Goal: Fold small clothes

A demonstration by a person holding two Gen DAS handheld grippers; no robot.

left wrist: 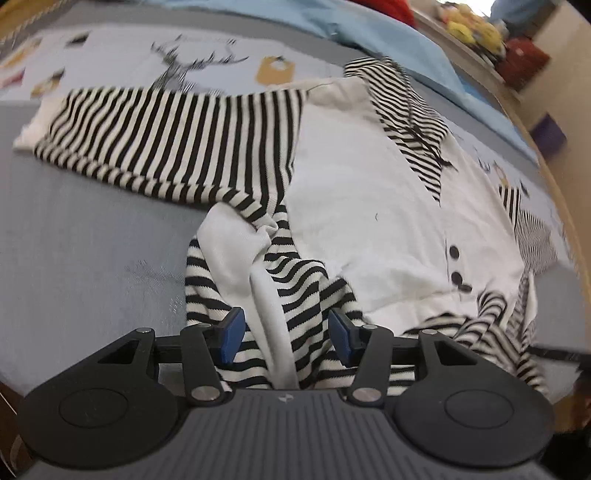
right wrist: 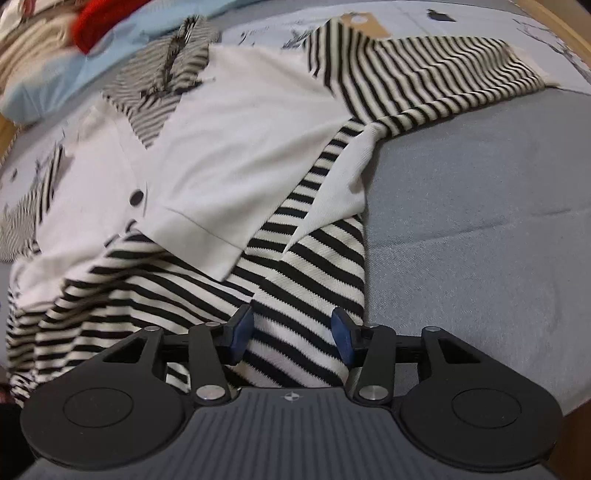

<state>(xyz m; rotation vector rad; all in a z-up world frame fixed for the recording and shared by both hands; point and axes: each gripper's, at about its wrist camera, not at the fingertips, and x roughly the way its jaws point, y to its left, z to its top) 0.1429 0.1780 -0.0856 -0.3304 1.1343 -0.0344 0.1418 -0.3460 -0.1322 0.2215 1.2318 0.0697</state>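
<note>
On a grey woven bedspread lay a small white knit top with black-and-white striped sleeves, collar and hem, spread flat with its front up. The left wrist view showed the left gripper pointing steeply down over a bunched corner of the striped hem; its blue pads stood about half apart with folds of striped and white cloth between them, and whether they pressed on the cloth could not be told. That view alone showed two dark buttons on the white front, a row of yellow soft toys on a shelf, and a printed sheet with a black antler drawing. The right wrist view showed the right gripper over the opposite hem corner, its jaws likewise half apart with striped cloth lying between them, the grip equally unclear. Only there could be seen a red fabric item beside a light blue blanket, and one striped sleeve stretched out over the bedspread.
</note>
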